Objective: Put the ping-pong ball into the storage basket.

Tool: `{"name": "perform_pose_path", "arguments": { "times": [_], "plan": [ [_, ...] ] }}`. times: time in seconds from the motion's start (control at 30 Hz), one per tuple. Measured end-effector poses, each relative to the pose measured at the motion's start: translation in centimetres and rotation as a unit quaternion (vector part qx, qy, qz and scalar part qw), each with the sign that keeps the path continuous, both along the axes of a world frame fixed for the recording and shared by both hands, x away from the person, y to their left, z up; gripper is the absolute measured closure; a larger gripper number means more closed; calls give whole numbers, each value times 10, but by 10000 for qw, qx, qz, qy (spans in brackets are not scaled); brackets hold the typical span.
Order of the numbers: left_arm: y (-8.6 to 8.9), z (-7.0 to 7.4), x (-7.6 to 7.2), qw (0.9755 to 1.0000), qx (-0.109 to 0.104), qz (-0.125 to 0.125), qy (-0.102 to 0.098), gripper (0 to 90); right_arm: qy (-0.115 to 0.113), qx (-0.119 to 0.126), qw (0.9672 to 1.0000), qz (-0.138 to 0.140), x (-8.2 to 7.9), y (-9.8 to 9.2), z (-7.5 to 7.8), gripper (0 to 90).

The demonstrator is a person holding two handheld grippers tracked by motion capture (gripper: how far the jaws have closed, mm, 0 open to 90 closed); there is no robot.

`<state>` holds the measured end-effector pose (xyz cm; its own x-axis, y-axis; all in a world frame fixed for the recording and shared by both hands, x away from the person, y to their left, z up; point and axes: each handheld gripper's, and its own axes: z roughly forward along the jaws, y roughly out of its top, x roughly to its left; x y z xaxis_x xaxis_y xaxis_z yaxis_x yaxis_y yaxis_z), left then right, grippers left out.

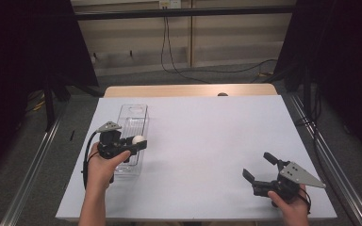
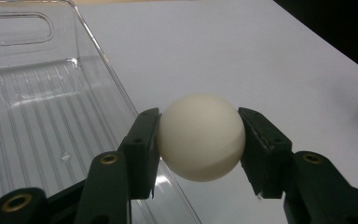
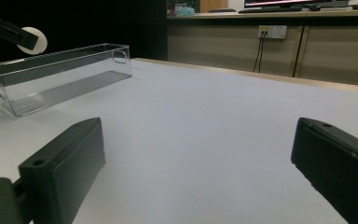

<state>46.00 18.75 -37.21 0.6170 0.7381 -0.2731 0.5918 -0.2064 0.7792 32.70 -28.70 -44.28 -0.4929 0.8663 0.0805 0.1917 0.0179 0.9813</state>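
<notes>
A white ball [image 2: 200,136] is clamped between the jaws of my left gripper [image 1: 138,141], held just above the right rim of a clear plastic bin [image 1: 132,123]. The ball [image 1: 138,139] hangs over the bin's near half in the high view. The bin [image 2: 42,116] is long, ribbed on the bottom, with a handle cut-out at its far end. My right gripper [image 1: 259,167] rests low at the table's front right, jaws wide apart with nothing between them. From there the bin [image 3: 60,79] and the ball [image 3: 32,39] show at the far left.
The white table top [image 1: 207,141] stretches between the two grippers. A wooden strip [image 1: 188,90] runs along the far edge. Metal rails [image 1: 37,155] flank the table, and cables [image 1: 169,52] hang down the back wall.
</notes>
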Motion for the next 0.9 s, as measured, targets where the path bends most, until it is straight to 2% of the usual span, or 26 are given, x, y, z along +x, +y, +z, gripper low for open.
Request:
{"name": "perform_pose_path", "arguments": {
  "times": [0.23, 0.3, 0.47, 0.67, 0.77, 0.9],
  "plan": [
    [1, -1, 0, 10000, 1, 36, -3, 510, -1, 4, 10000, -12, 0, 0, 0, 22],
    [2, 0, 1, 10000, 30, -28, 11, 510, -3, -4, 10000, 2, 0, 0, 0, 22],
    [3, -1, 1, 10000, -8, 50, 4, 510, -10, -5, 10000, -8, 0, 0, 0, 22],
    [6, 0, 1, 10000, 52, 27, -5, 510, 1, -2, 10000, -2, 0, 0, 0, 22],
    [6, 0, 1, 9999, 43, 115, -38, 510, 2, 4, 10000, -7, 0, 0, 0, 22],
    [8, 0, 2, 9999, 66, 114, -44, 510, -10, -3, 10000, -7, 0, 0, 0, 22]
  ]
}}
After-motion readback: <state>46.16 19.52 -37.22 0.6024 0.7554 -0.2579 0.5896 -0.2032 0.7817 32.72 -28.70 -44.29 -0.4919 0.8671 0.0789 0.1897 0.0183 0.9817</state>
